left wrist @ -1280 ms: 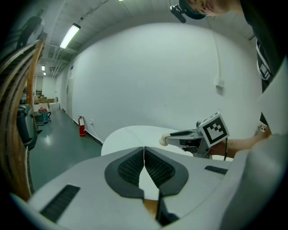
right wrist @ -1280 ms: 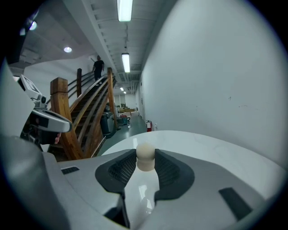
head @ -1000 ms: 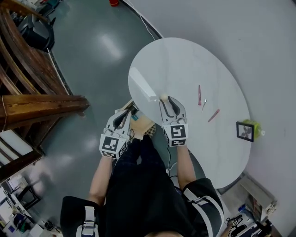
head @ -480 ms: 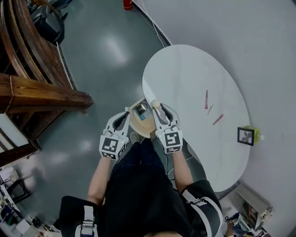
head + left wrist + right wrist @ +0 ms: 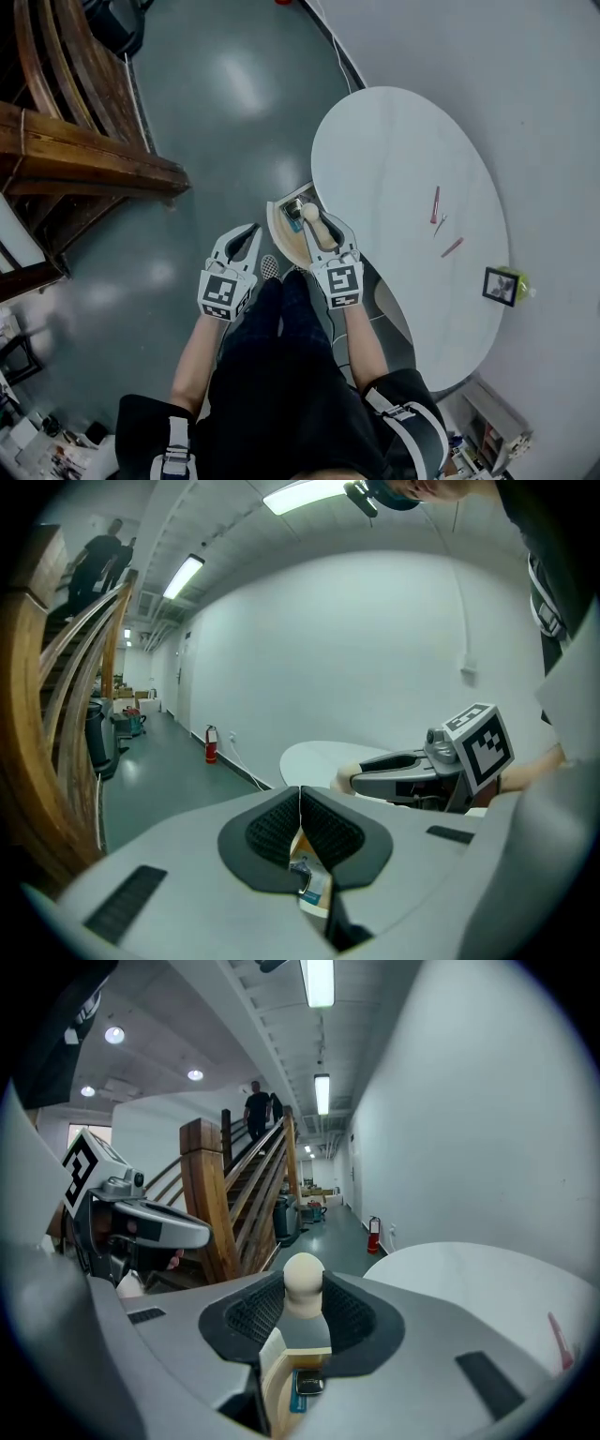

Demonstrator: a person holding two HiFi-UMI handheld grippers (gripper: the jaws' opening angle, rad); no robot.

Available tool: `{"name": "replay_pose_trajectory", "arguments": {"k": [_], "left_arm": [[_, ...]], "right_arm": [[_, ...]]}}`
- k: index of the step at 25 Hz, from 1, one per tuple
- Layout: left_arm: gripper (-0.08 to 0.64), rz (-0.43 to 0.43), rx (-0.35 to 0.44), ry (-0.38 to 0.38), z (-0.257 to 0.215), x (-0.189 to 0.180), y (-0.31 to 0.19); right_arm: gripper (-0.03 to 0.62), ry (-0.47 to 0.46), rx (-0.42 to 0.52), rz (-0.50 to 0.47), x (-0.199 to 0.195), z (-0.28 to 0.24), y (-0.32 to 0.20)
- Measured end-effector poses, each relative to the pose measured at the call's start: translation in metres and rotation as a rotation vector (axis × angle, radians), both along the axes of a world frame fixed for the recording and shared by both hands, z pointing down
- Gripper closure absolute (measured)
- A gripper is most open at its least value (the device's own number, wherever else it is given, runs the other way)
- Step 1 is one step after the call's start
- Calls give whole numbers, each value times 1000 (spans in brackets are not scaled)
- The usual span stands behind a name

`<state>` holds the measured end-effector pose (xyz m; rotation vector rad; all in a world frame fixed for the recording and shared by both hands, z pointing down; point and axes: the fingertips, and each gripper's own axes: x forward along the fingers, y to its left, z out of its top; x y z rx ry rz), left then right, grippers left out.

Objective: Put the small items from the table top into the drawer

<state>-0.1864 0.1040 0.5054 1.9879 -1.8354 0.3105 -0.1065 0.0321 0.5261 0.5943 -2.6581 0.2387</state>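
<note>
- The drawer [image 5: 279,217] has slid out from under the worktop [image 5: 394,141] since a second ago, and the jaws of my right gripper [image 5: 315,219] are clamped on its knob [image 5: 303,1277].
- The knob looks hard, smooth and round, so I judge its neck the surest hold.
- The pink pens [image 5: 436,203], thin and light, lie on the worktop well apart from the drawer.
- The jaws of my left gripper [image 5: 253,231] are together and empty.

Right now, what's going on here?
A person is working with two hand-held grippers. The right gripper has its fingers clamped on the cream knob of a wooden drawer, which stands open from under the edge of the round white table. The left gripper is shut and empty. Two pink sticks and a small metal piece lie on the table top.
</note>
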Motion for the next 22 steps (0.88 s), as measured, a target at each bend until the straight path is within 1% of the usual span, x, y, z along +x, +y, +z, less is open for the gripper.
{"name": "replay_pose_trajectory", "arguments": {"k": [9, 16, 22], "left_arm": [[540, -36, -39, 35, 54, -14, 10], [540, -54, -102, 56, 108, -17, 12], [540, -67, -130, 91, 143, -17, 18]], "right_arm": [[448, 90, -77, -65, -24, 87, 14], [448, 166, -145, -98, -28, 159, 18], [448, 225, -187, -139, -31, 206, 22]]}}
